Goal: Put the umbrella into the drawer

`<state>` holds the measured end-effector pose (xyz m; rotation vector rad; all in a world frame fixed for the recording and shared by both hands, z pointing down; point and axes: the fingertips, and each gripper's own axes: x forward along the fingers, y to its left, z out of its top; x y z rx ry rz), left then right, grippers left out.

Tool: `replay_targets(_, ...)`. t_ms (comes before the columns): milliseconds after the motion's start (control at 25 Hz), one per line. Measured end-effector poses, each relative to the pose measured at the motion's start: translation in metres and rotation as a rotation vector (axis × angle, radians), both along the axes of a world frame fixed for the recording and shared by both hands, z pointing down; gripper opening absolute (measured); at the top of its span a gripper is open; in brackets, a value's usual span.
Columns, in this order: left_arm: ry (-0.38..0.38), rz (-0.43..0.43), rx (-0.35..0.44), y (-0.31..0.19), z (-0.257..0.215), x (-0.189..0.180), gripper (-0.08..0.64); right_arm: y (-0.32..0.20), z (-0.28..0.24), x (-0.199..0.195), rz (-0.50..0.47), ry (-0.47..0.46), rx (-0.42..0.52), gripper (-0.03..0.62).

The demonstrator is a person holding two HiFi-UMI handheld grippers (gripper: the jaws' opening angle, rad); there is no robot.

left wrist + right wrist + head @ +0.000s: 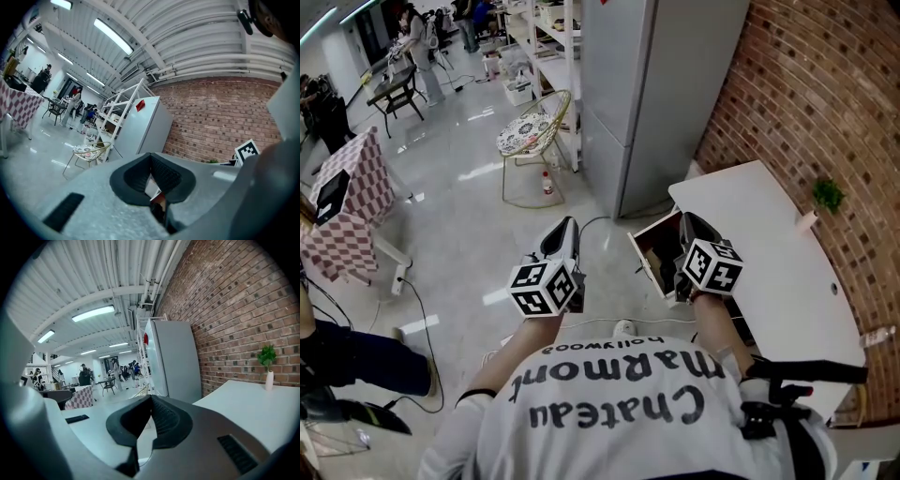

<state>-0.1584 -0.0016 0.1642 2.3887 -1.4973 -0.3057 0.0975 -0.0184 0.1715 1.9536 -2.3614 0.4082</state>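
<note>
1. Left gripper (567, 227), grey two-jaw tongs with a marker cube: jaws together, nothing between them. It is held level in front of the person, probably just being carried, as it bears on nothing
2. Right gripper (688, 221), same build: jaws together and empty. It is held over the left end of the long white desk (769, 234) along the red brick wall (806, 84), just above the open drawer, which suggests that the drawer is its concern
3. White-fronted drawer (642, 262): pulled out from the desk end. The inside reads dark, and the right gripper covers much of it, so I cannot tell its contents
4. Umbrella: not positively identified in any view. A black bar-shaped item (811, 372) shows at the near end of the desk beside the person. I cannot tell whether it is the umbrella or worn gear
5. Judgement: an open drawer with both tongs empty fits either an umbrella yet to be fetched or one already lying in the hidden part of the drawer
6. Desk top otherwise carries a small green plant in a white vase (828, 194)
</note>
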Motion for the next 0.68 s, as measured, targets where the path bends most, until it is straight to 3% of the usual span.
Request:
replay_targets(480, -0.024, 0.009, -0.057, 0.033, 0.025, -0.009, 0.015, 0.034, 0.038, -0.008, 0.012, 0.006, -0.096, 0.014)
replay_targets(680, -0.009, -0.005, -0.057, 0.043, 0.026, -0.022, 0.015, 0.041, 0.034, -0.017, 0.006, 0.016, -0.085, 0.014)
